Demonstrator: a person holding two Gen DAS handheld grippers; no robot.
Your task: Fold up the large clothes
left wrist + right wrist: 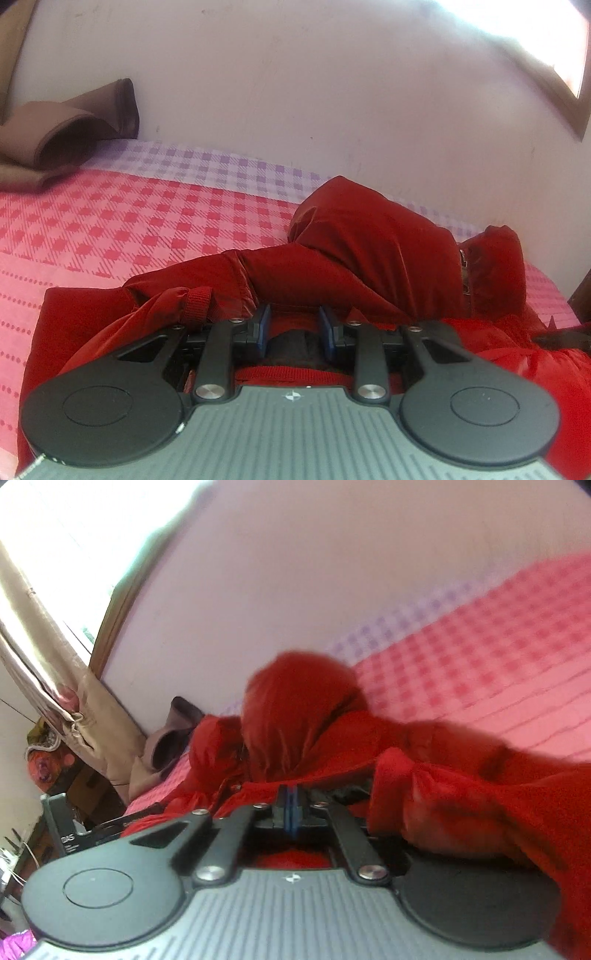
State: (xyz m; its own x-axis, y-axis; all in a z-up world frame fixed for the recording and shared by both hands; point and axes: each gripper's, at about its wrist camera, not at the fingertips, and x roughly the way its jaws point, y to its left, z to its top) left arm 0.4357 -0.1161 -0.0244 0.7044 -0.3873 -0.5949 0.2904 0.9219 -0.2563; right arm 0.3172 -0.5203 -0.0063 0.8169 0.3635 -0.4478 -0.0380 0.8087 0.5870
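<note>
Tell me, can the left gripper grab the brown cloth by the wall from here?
Probably not yet. The left gripper sits low on the red jacket, and the brown cloth lies far across the checked bedsheet.

A bedroom in a home.

A bed [110,229] fills most of both views, spread with a pink and red checked sheet [498,657] that turns lilac along the far edge. It stands against a plain pale wall [295,92]. A wood-framed window [569,74] lets in bright daylight, with a beige curtain [33,653] bunched beside it. Brown folded cloth [70,125] lies at the bed's far corner, and household clutter [48,764] sits piled beside the bed.
</note>
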